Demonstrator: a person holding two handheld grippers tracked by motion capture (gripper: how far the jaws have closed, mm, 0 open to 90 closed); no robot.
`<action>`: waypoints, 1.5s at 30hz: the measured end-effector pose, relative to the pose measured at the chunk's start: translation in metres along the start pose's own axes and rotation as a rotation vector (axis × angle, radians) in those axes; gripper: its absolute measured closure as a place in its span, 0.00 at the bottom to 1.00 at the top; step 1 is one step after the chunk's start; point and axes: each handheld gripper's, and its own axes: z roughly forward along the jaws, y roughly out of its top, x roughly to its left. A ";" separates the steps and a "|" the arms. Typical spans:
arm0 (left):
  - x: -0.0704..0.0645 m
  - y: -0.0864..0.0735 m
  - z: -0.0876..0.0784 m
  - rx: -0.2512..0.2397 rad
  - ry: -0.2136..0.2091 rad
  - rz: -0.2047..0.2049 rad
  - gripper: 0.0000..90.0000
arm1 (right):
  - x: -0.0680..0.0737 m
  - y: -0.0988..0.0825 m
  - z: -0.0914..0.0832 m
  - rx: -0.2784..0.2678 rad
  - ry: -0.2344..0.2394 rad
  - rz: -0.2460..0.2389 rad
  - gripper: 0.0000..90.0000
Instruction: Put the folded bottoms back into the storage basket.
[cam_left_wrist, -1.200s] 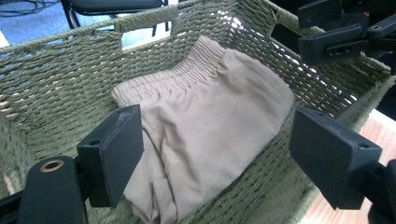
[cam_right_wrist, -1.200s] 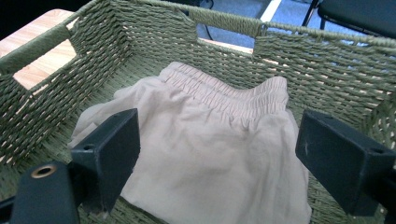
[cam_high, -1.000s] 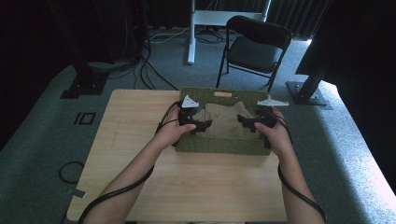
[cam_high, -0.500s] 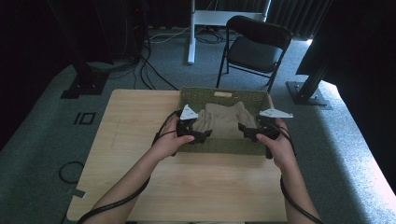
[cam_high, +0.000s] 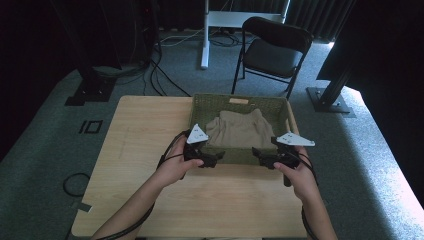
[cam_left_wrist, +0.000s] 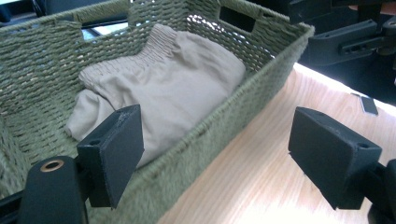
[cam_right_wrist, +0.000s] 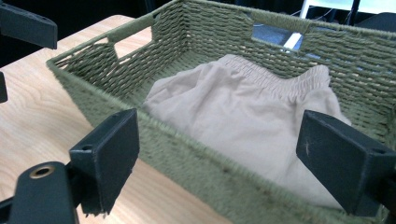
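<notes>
Nearest you: left gripper (cam_high: 216, 159) and right gripper (cam_high: 256, 155), both spread, pinching nothing. Beyond, far right on the table (cam_high: 145, 130): one woven basket (cam_high: 240, 154), probably light and fairly stiff; take it by its rim or handle cut-outs. Inside: one folded beige garment (cam_high: 239, 130), soft and limp.

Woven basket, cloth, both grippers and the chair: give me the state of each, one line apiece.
Green woven basket: upright on the table, open-topped, holding the garment.
Beige garment: folded, lying inside the basket, elastic waistband toward the far wall.
Left gripper: jaws open, straddling the basket's near wall, gripping nothing.
Right gripper: jaws open at the near wall, gripping nothing.
Folding chair: unfolded, unoccupied, beyond the table.
</notes>
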 end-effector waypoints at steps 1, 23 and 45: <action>-0.001 -0.002 -0.001 0.002 0.003 0.005 0.22 | 0.002 -0.003 -0.001 0.000 -0.006 -0.005 0.15; -0.004 -0.070 -0.006 0.059 0.024 -0.022 0.22 | 0.008 -0.063 0.001 0.058 -0.009 -0.023 0.14; 0.015 -0.129 -0.002 0.143 0.116 -0.085 0.22 | -0.014 -0.128 0.008 0.193 -0.193 -0.032 0.13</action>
